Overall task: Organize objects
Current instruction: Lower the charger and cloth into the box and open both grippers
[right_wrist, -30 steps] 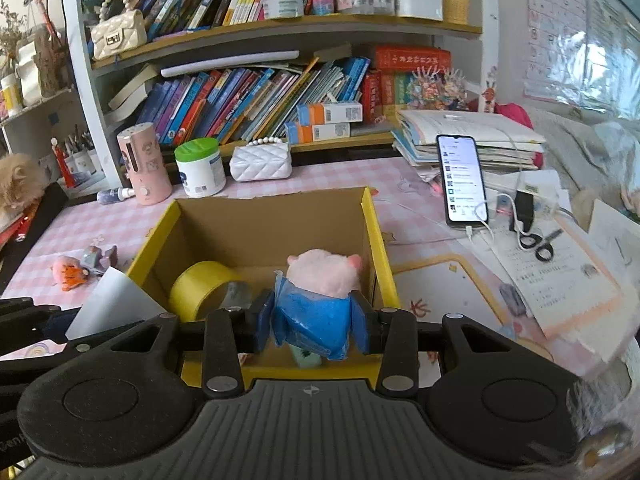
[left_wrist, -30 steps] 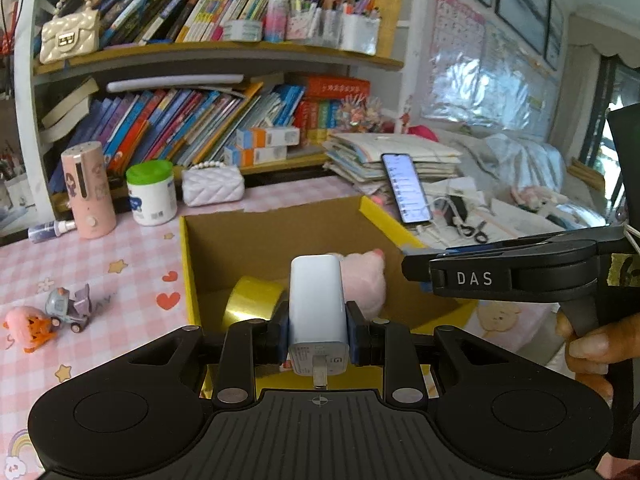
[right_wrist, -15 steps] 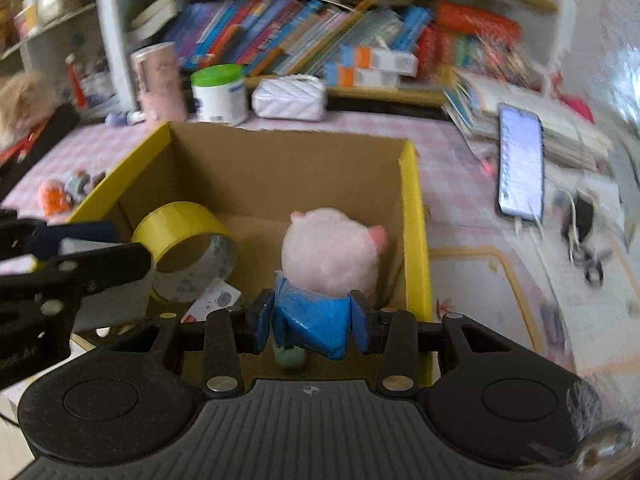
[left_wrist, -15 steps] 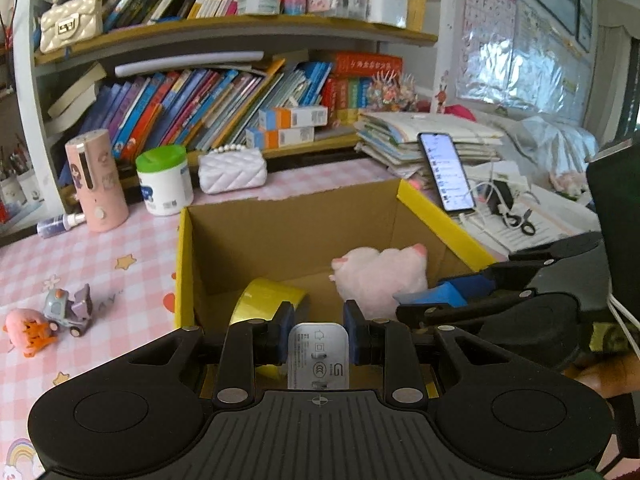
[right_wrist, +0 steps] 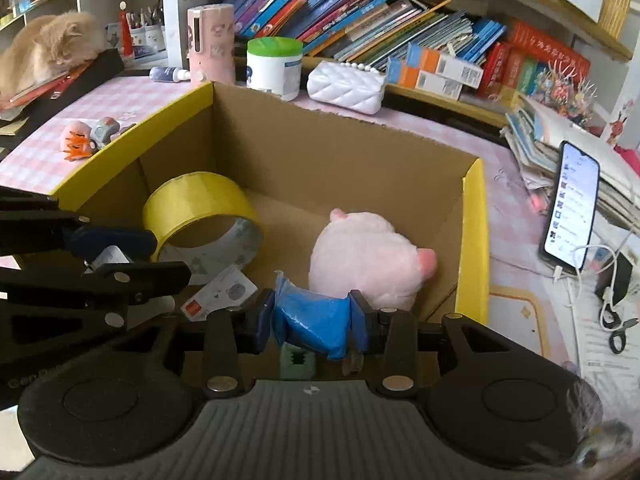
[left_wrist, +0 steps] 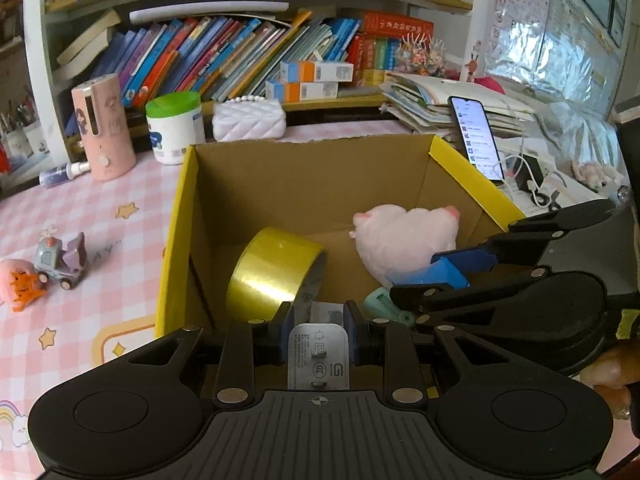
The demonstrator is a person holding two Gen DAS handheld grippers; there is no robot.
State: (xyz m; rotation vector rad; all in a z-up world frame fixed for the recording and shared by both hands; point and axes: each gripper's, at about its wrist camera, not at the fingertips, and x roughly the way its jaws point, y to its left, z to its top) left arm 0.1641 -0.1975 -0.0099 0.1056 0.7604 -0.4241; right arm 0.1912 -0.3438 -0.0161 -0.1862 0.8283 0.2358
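An open cardboard box with yellow flaps (left_wrist: 182, 216) (right_wrist: 474, 216) stands on the pink checked table. Inside lie a yellow tape roll (left_wrist: 272, 270) (right_wrist: 200, 210), a pink plush pig (left_wrist: 404, 236) (right_wrist: 364, 256), a small white card (right_wrist: 220, 294) and a mint green clip (left_wrist: 384, 306) (right_wrist: 298, 362). My left gripper (left_wrist: 318, 336) is shut on a white charger plug (left_wrist: 318, 356), low over the box's near edge. My right gripper (right_wrist: 312, 322) is shut on a blue packet (right_wrist: 312, 320) (left_wrist: 444, 274), down inside the box next to the pig.
On the table left of the box lie a small toy truck (left_wrist: 62, 258) and an orange-pink toy (left_wrist: 18, 284). Behind the box stand a pink bottle (left_wrist: 104, 132), a green-lidded tub (left_wrist: 174, 128) and a white purse (left_wrist: 248, 120). A phone (left_wrist: 476, 138) leans on books at right. A cat (right_wrist: 48, 48) lies far left.
Both grippers have moved forward and down into the box with their objects still held. The box and its contents look nearer and larger in both views.
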